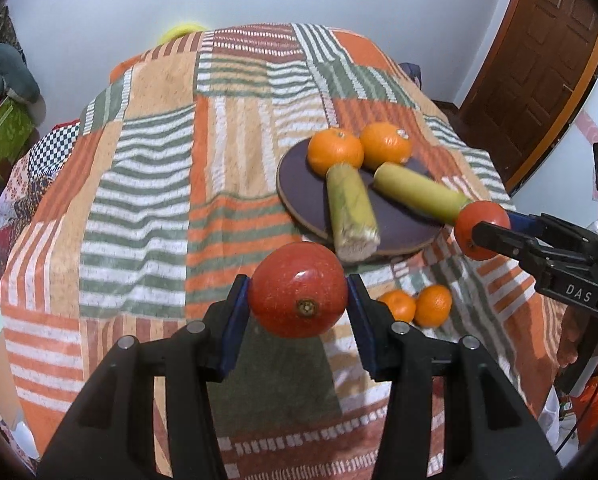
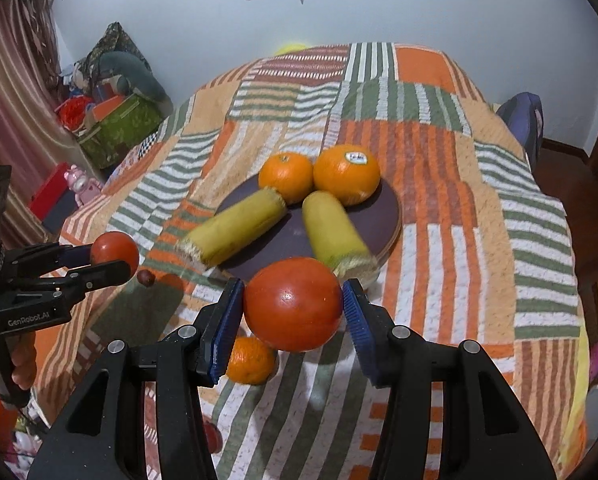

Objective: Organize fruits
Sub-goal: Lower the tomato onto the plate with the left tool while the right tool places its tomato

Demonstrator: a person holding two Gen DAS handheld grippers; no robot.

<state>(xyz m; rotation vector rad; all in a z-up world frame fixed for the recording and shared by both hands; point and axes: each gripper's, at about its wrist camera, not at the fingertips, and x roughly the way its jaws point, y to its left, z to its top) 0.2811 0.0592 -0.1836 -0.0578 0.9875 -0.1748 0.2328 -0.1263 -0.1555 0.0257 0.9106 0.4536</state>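
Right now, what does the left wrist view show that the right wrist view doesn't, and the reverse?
Only the left wrist view: a wooden door and two small oranges side by side on the cloth.

Only the right wrist view: the sticker on one big orange, a small dark brown thing on the cloth, and a pink toy.

Both: the dark plate with two oranges and two corn cobs, the left gripper shut on one red fruit, the right gripper shut on the other red fruit.
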